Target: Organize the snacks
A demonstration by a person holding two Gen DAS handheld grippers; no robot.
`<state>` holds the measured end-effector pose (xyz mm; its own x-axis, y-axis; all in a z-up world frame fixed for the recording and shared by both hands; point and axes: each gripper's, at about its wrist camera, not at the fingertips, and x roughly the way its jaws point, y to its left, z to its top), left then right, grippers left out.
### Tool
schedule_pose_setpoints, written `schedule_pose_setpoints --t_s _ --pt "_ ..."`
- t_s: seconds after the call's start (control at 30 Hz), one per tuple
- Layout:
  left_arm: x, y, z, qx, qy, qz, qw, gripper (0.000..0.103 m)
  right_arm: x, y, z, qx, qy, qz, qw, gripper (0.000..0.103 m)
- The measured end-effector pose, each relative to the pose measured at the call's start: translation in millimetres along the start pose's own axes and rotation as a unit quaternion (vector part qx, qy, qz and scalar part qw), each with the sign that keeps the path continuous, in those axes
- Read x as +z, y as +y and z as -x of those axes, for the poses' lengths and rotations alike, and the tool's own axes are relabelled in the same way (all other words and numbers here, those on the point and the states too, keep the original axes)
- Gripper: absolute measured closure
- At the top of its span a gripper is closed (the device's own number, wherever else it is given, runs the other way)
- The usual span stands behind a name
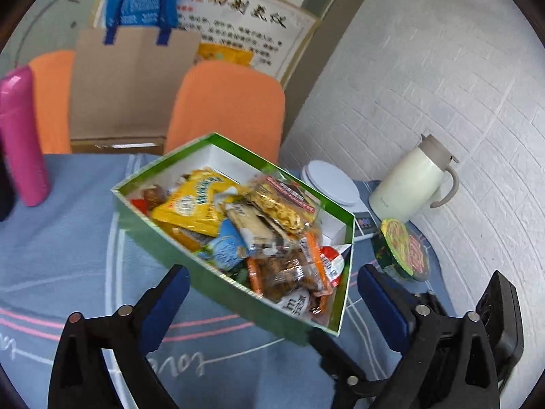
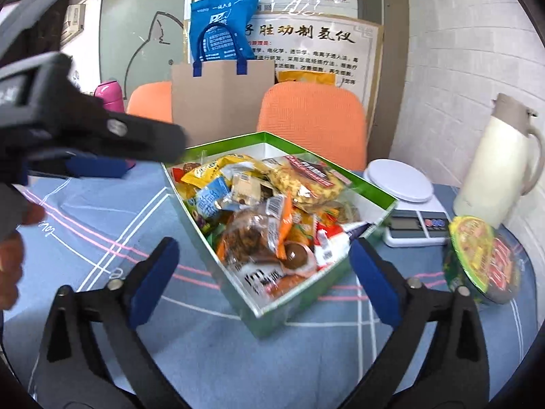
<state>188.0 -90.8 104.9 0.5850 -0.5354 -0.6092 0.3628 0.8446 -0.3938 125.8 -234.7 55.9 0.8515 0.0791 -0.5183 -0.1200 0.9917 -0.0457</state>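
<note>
A green box point(image 1: 163, 238) point(image 2: 296, 310) stands open on the blue tablecloth, heaped with several wrapped snacks. Among them are a yellow packet point(image 1: 190, 204), a blue packet point(image 2: 211, 197), a clear bag of yellow crisps point(image 2: 306, 180) and an orange-edged bag of brown bits point(image 2: 252, 235). My left gripper point(image 1: 272, 272) is open just above the box's near side, with nothing between its pads. My right gripper point(image 2: 264, 245) is open too, straddling the box's near corner without holding anything. In the right wrist view, the left gripper's black finger point(image 2: 143, 139) crosses the upper left.
An instant noodle bowl point(image 1: 405, 252) point(image 2: 483, 262) sits tilted right of the box, with a white kitchen scale point(image 2: 402, 184) and a cream jug point(image 2: 494, 170) behind it. A pink bottle point(image 1: 20, 136) stands at the left. Orange chairs point(image 1: 228, 109) and cardboard point(image 1: 129, 85) stand behind the table. A hand point(image 2: 10, 255) shows at the left edge.
</note>
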Motion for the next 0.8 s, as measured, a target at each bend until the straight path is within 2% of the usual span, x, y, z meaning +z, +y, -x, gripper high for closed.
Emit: schedule_pose_setpoints --t_s 0.17,0.23,0.3,0.6,0.8 --pt "-25 9 41 0.063 -0.034 0.004 0.9974 0.0 -15 1 31 -0.007 0.013 -0.02 1.0 0.001" --pt "-39 11 47 0.103 -0.031 -0.002 0.9942 0.0 -19 3 43 -0.016 0.014 -0.023 1.0 0.001" --pt "-53 14 49 0.125 -0.025 -0.005 0.9919 0.0 -25 5 55 -0.028 0.017 -0.028 0.999 0.001" --pt "-106 21 46 0.178 -0.005 -0.009 0.984 0.0 -53 -4 66 -0.086 0.056 -0.085 0.991 0.001" --pt "-112 14 44 0.196 0.001 -0.031 0.9801 0.0 -60 0 62 -0.085 0.068 -0.084 0.99 0.001"
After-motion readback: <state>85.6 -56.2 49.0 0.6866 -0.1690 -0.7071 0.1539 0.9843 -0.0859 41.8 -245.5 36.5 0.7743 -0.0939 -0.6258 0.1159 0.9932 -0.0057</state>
